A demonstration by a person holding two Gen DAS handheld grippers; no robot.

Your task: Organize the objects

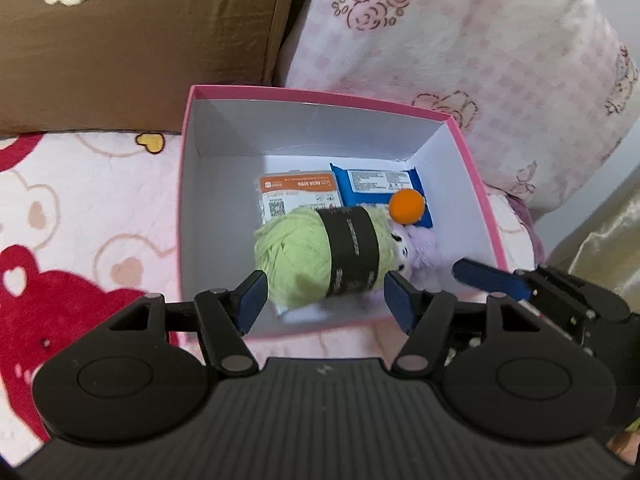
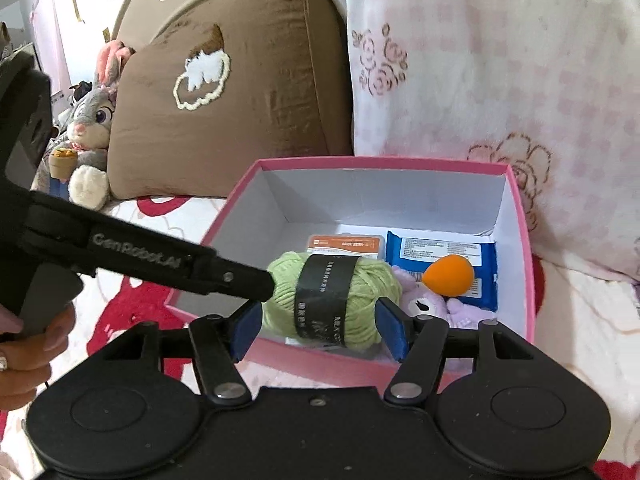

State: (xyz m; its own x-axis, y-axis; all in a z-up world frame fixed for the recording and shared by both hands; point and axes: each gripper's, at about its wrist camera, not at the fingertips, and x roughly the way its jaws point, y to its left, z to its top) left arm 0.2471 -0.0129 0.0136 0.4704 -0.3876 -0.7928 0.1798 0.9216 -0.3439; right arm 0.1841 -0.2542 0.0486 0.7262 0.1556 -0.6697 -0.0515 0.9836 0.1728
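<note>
Evidently both grippers hover over the near rim of the pink box (image 1: 192,168) on the bed, the left gripper (image 1: 324,300) and right gripper (image 2: 318,326) each spread wide and empty, with the green yarn skein (image 1: 320,256) lying inside at 12 o'clock, its long axis crosswise between either gripper's fingers, seemingly untouched.

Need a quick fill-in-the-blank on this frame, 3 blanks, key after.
1. The yarn ball wears a ____ paper band.
2. The orange ball lies on the ____ packet.
3. The box is pink outside and ____ inside.

Missing words: black; blue; white
</note>
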